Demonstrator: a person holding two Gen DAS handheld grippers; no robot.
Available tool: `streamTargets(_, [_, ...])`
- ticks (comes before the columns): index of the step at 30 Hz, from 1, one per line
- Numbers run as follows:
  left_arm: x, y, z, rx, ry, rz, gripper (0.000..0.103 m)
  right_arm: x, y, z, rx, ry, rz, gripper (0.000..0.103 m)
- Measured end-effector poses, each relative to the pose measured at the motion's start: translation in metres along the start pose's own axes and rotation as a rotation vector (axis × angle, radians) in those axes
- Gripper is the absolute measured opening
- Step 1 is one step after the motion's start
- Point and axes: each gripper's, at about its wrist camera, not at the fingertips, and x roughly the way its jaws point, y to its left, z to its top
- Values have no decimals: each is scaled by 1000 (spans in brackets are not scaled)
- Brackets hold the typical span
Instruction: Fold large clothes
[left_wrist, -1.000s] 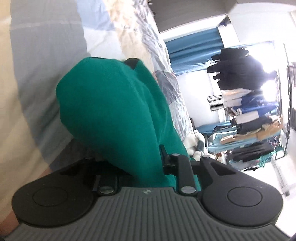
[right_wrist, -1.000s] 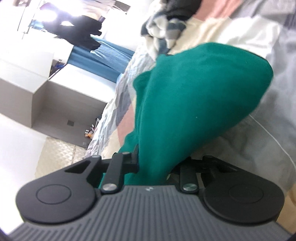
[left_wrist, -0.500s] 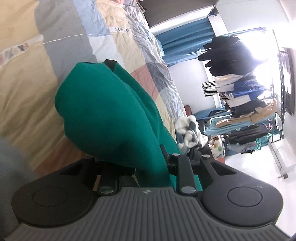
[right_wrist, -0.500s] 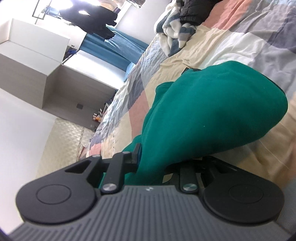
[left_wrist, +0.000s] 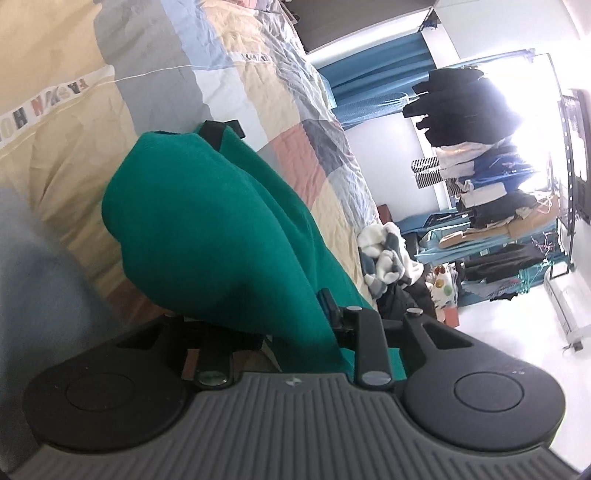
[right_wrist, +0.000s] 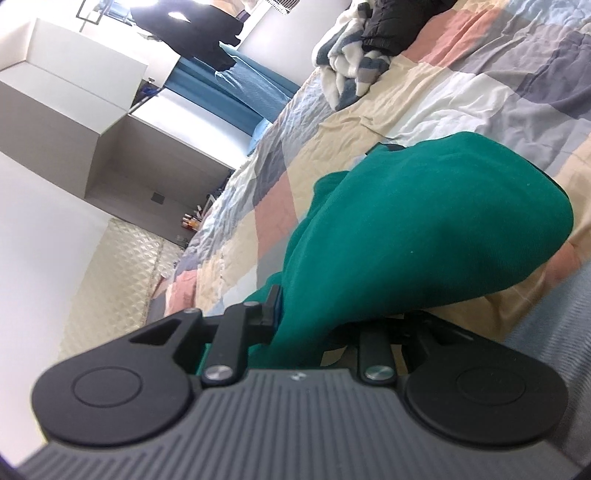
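Observation:
A large green garment (left_wrist: 221, 236) hangs bunched from both grippers above a patchwork quilt on a bed (left_wrist: 74, 122). My left gripper (left_wrist: 295, 325) is shut on one edge of it; the cloth drapes over and hides the fingertips. In the right wrist view the same green garment (right_wrist: 424, 229) bulges forward, and my right gripper (right_wrist: 306, 325) is shut on its other edge. A black collar or trim piece (left_wrist: 218, 131) shows at the garment's far end.
A pile of white-and-grey fleece and dark clothes (left_wrist: 388, 258) lies at the bed's far end; it also shows in the right wrist view (right_wrist: 354, 48). A clothes rack with hanging garments (left_wrist: 480, 155) stands by a bright window. A padded headboard (right_wrist: 110, 280) and grey cabinets (right_wrist: 74, 92) line the wall.
Both grippers have tilted and drawn back with the garment held. More of the quilt and room shows around it, and the cloth sits lower over the bed.

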Motion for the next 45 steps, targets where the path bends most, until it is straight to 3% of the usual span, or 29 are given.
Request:
streamTargets(4, [18,-16,22,3,-4,7,38,12,8,14,17,4,21,32])
streamTargets(11, [76,-38,63,17,7,124,41,62,18,46,84,30,12,39])
streamTargets(16, [121,-39,92,-22,18,157,44,103,14,68,132,49,-10,44])
streamTargets(21, [168,-35,114,20,20,190,44,138,13,87,134,70,-16,47])
streamTargets(25, [198,-30,121,68,12,183,44,161,7,94,94,57,-16,47])
streamTargets(30, [229,-21,132,112,9,158,45,195,-17,102,134,87,-6,45])
streamTargets(38, [258,-25,142,198,8,181,45,221,-19,103,81,88,-22,45])
streamTargets(45, [250,-24,138,177,-7,155,45,212,-17,107,94,88,-6,45])
